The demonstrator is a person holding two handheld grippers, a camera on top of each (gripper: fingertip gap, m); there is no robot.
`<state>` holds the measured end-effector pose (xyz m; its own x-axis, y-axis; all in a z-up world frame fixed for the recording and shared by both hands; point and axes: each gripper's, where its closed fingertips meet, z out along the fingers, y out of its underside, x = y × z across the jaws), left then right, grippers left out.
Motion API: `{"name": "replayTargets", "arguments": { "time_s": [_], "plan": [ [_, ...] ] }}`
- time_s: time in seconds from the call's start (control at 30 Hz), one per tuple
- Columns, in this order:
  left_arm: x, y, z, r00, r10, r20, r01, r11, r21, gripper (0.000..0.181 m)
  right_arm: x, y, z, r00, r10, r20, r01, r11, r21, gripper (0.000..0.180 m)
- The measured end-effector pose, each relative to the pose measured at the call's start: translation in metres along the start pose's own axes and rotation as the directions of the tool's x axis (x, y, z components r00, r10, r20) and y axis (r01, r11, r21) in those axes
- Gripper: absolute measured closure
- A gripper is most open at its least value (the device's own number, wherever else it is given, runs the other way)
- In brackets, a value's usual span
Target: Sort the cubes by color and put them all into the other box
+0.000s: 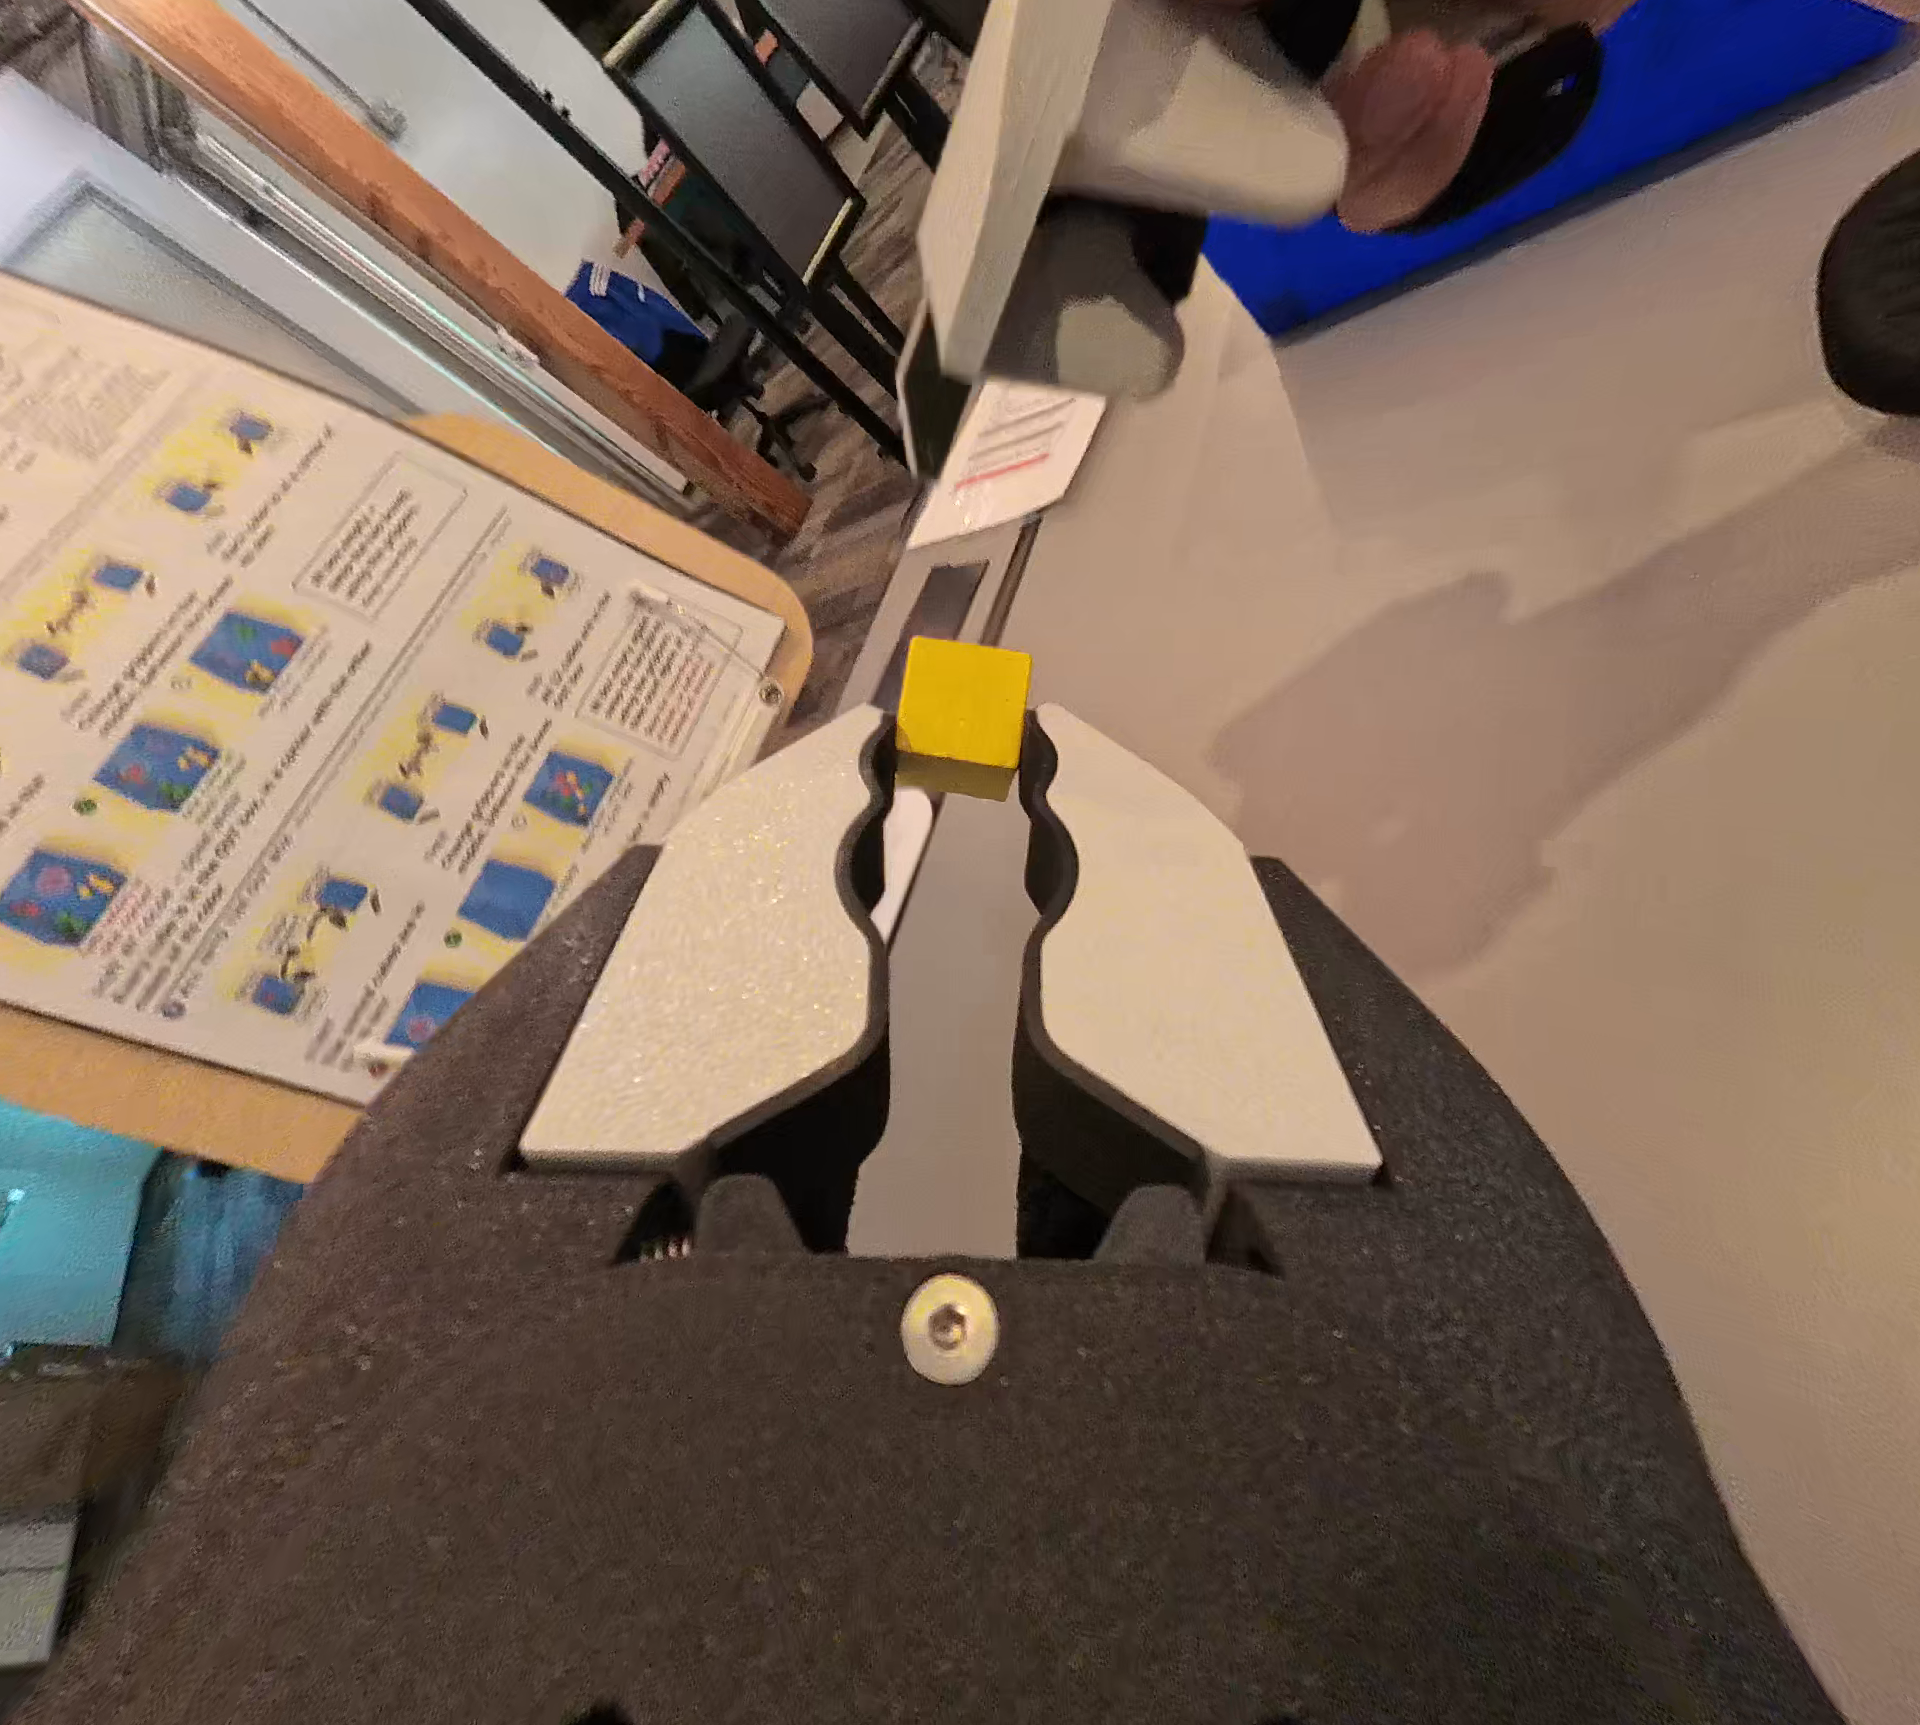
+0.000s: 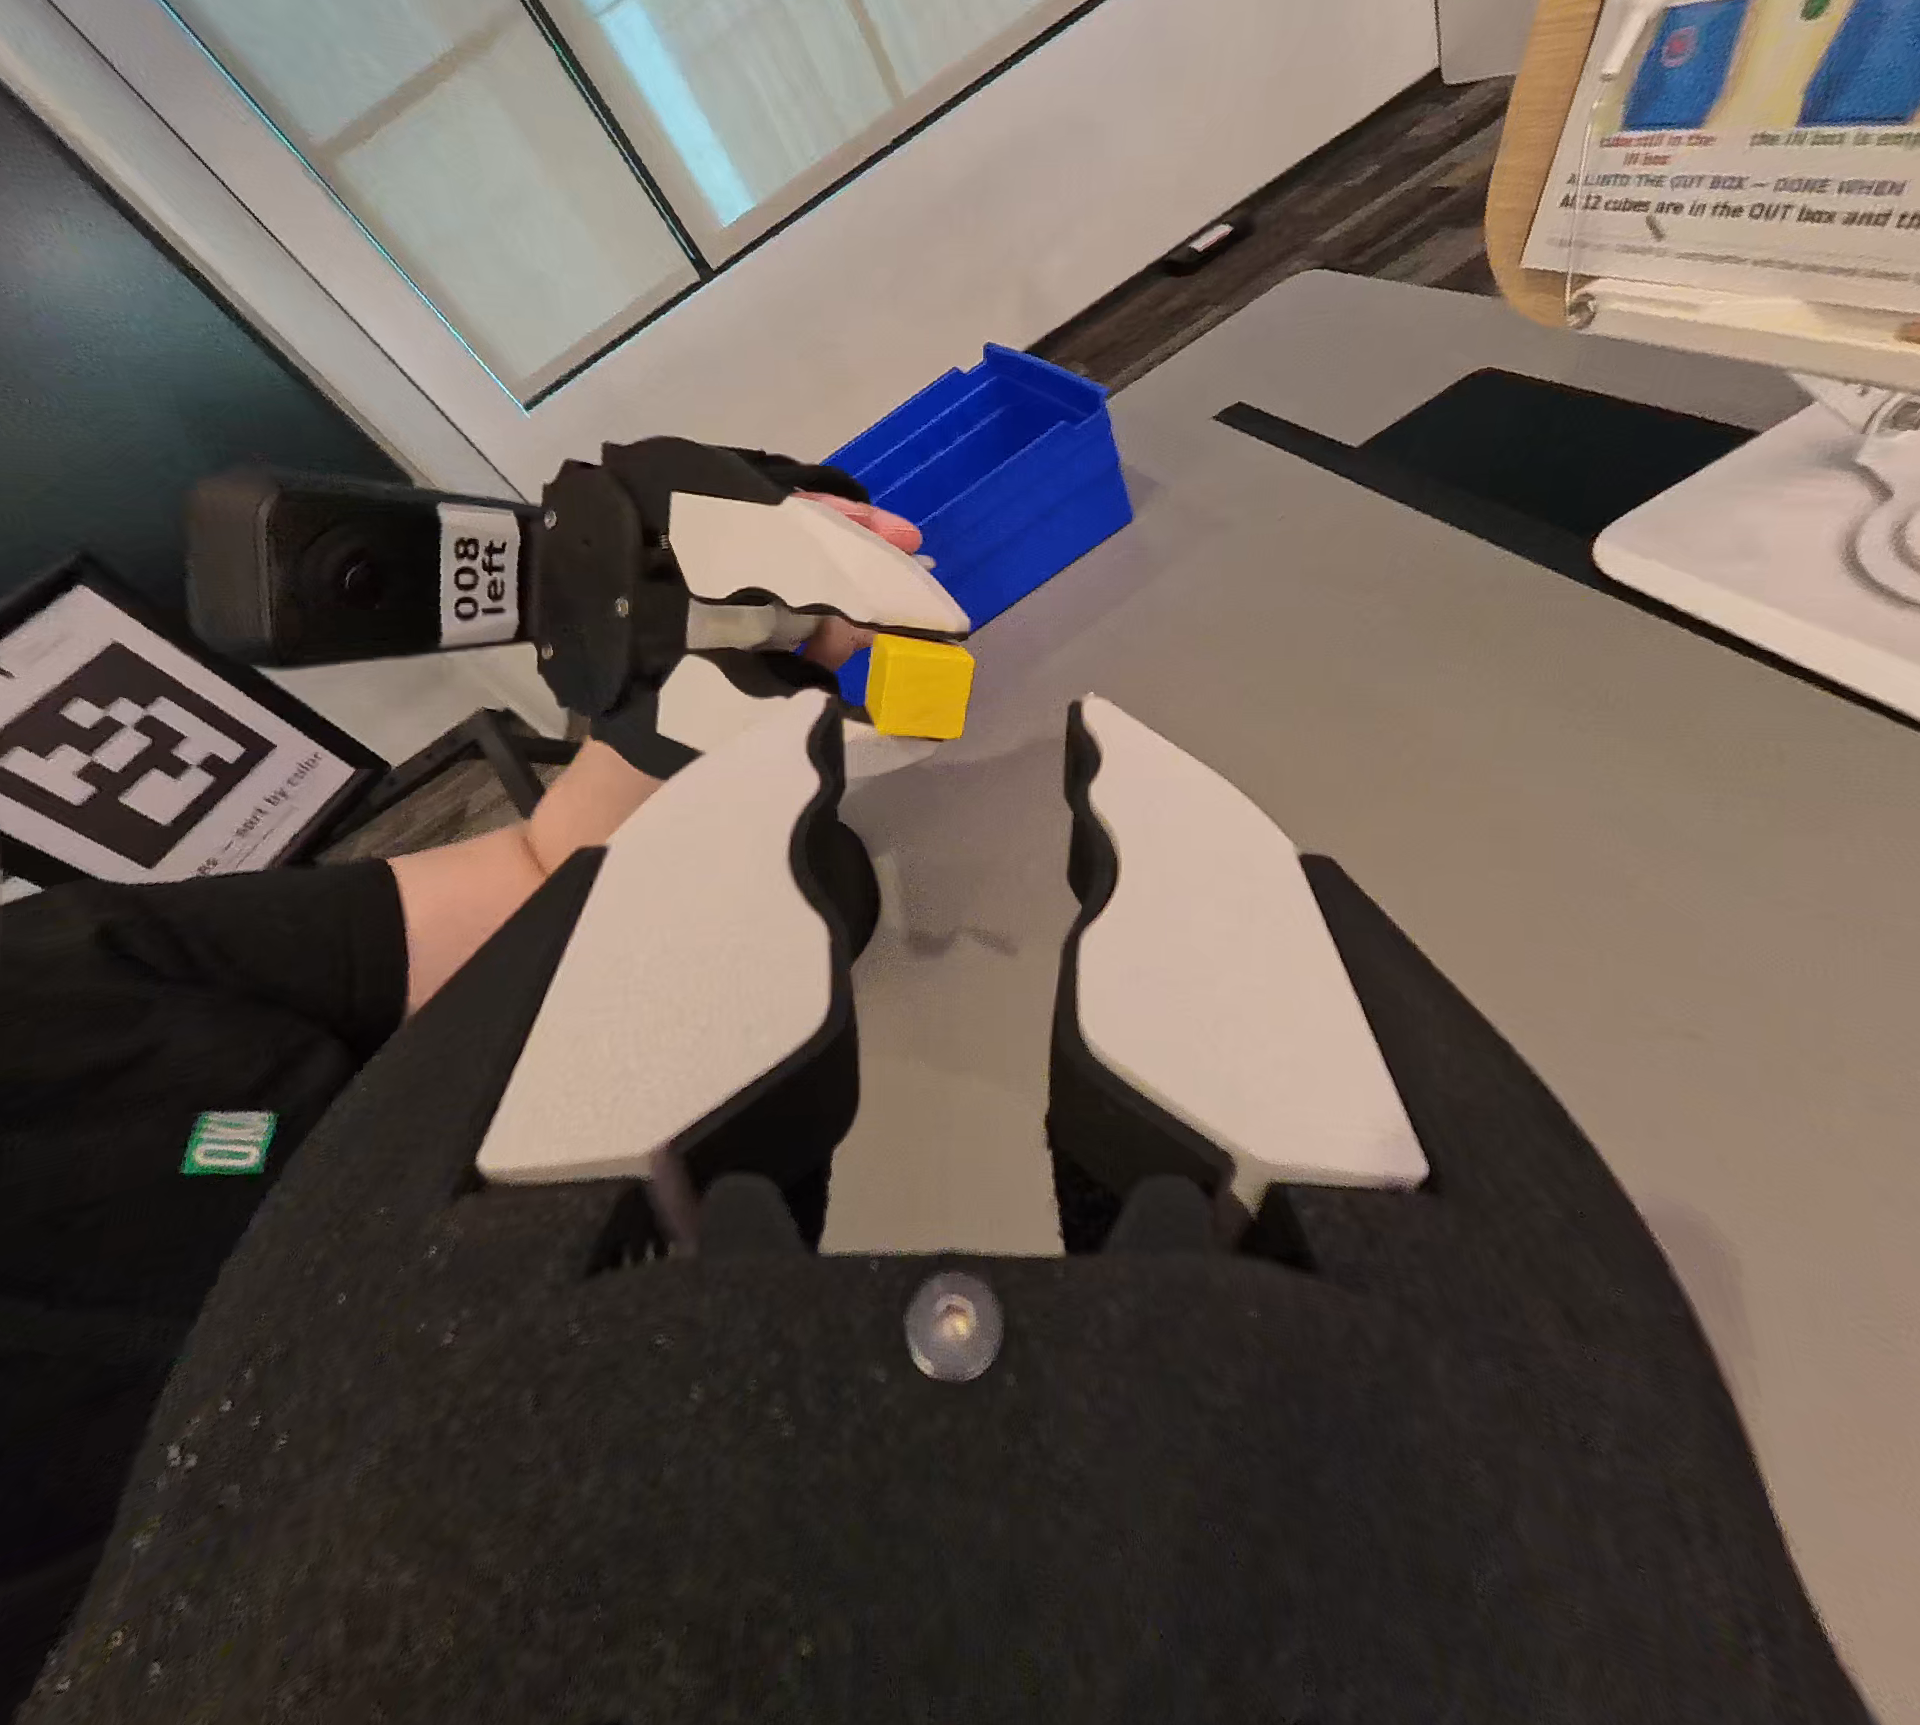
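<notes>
My left gripper (image 1: 961,740) is shut on a yellow cube (image 1: 963,707), pinched at the fingertips above the grey table (image 1: 1455,740). In the right wrist view the left gripper (image 2: 925,673) holds the same cube (image 2: 920,688) in the air, in front of a blue box (image 2: 997,470). The part of the box's inside that shows holds no cubes. My right gripper (image 2: 956,719) is open and empty, its tips just below and near the cube. In the left wrist view the right gripper (image 1: 935,408) is blurred overhead, with a blue box (image 1: 1662,117) behind it.
An instruction sheet on a wooden board (image 1: 312,688) stands at the table's side; it also shows in the right wrist view (image 2: 1714,65). A white base (image 2: 1766,553) and a black mat (image 2: 1538,449) lie at the right. A framed marker sign (image 2: 135,740) stands left, off the table.
</notes>
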<state>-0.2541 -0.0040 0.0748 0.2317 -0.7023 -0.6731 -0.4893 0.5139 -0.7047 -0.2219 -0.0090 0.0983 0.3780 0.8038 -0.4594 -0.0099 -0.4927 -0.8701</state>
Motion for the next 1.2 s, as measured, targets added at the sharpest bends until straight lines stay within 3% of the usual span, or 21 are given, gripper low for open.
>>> {"name": "replayTargets", "arguments": {
  "time_s": [0.23,0.43,0.5,0.57,0.7,0.77,0.93,1.1,1.2],
  "plan": [
    [-0.005,-0.023,0.016,0.998,-0.051,0.049,0.046,0.996,0.082,0.158,0.008,0.005,0.009,0.988,0.133,0.084,-0.134,0.991,0.0,0.135],
    [0.002,-0.022,0.012,0.998,-0.02,0.051,0.016,0.997,0.076,0.158,0.0,0.016,0.022,0.988,0.109,0.105,-0.105,0.994,-0.039,0.133],
    [0.006,-0.021,0.012,0.999,-0.014,0.042,0.011,0.997,0.078,0.158,-0.001,0.014,0.023,0.989,0.1,0.108,-0.099,0.995,-0.013,0.14],
    [0.009,-0.019,0.013,0.999,-0.008,0.032,0.006,0.998,0.067,0.159,-0.005,0.013,0.023,0.985,0.104,0.138,-0.104,0.995,-0.005,0.158],
    [0.011,-0.023,0.015,1.0,-0.016,0.02,0.014,0.997,0.081,0.159,-0.004,0.024,0.023,0.99,0.086,0.107,-0.077,0.993,-0.09,0.147],
    [0.011,-0.022,0.016,1.0,-0.008,0.03,0.006,0.997,0.076,0.159,-0.007,0.018,0.021,0.991,0.063,0.119,-0.056,0.997,-0.059,0.158],
    [0.015,-0.025,0.015,0.997,-0.069,0.02,0.066,0.991,0.113,0.157,-0.008,0.02,0.016,0.994,0.021,0.112,-0.012,0.997,-0.082,0.158],
    [0.009,-0.026,0.013,0.991,-0.132,0.032,0.127,0.984,0.125,0.136,-0.001,0.012,-0.009,0.998,-0.035,0.06,0.041,0.995,-0.092,0.158],
    [0.002,-0.02,0.01,0.988,-0.149,0.047,0.143,0.982,0.121,0.138,0.01,-0.016,-0.073,0.981,-0.159,-0.109,0.157,0.987,-0.031,0.158]
  ]
}}
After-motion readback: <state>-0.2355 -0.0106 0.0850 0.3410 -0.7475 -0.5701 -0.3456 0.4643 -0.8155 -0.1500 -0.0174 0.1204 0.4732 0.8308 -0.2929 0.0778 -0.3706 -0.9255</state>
